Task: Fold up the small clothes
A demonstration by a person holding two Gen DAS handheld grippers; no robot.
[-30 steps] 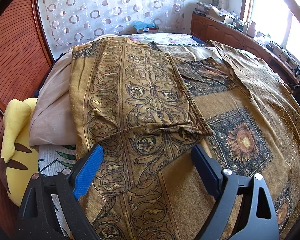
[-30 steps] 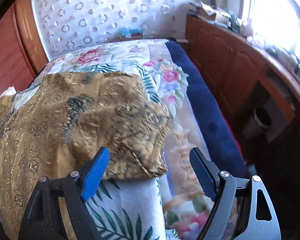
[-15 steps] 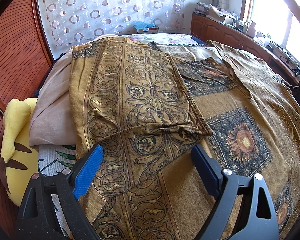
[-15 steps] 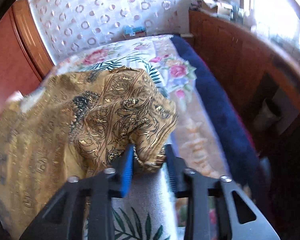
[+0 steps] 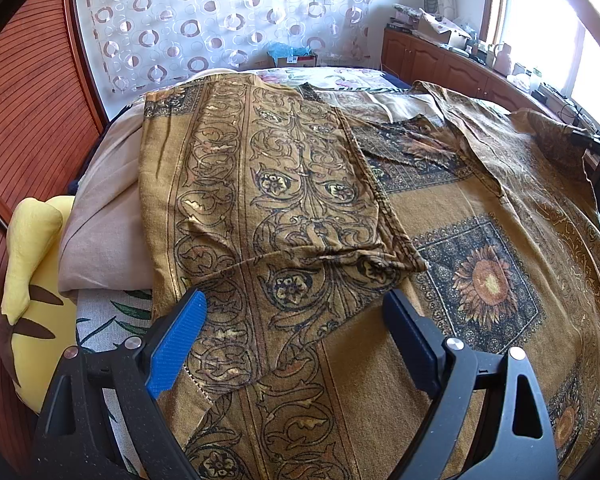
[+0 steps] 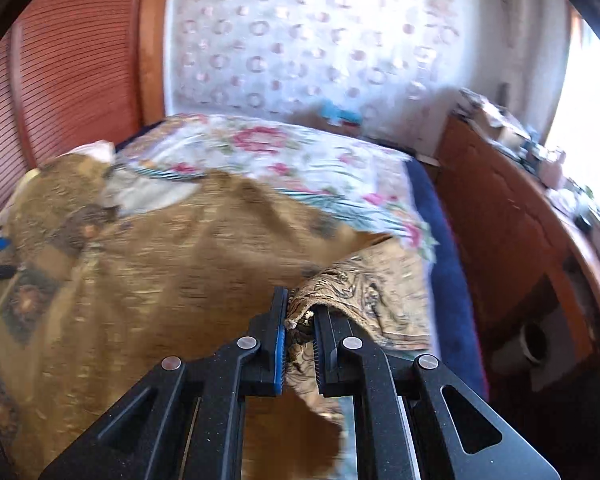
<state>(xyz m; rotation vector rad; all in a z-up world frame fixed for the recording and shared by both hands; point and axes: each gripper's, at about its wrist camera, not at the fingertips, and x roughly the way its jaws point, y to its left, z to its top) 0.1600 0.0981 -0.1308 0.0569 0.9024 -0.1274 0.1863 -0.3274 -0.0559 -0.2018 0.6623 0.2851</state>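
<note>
A brown-gold patterned garment lies spread across the bed, one sleeve folded over its body. My left gripper hovers open just above the near end of that folded sleeve, with cloth below its blue pads but nothing pinched. In the right wrist view the same garment is blurred by motion. My right gripper is closing its jaws on the garment's bunched right edge, which is lifted off the sheet with the pads pressing on it. The right gripper also shows at the far right of the left wrist view.
A yellow plush cushion and a beige pillow lie at the bed's left side. The floral sheet shows beyond the garment. A wooden cabinet with clutter on top runs along the right. A dark bin stands on the floor.
My right gripper went from open to closed on the garment's right edge, then lifted it and swung left while rolling. The left gripper has not moved.
</note>
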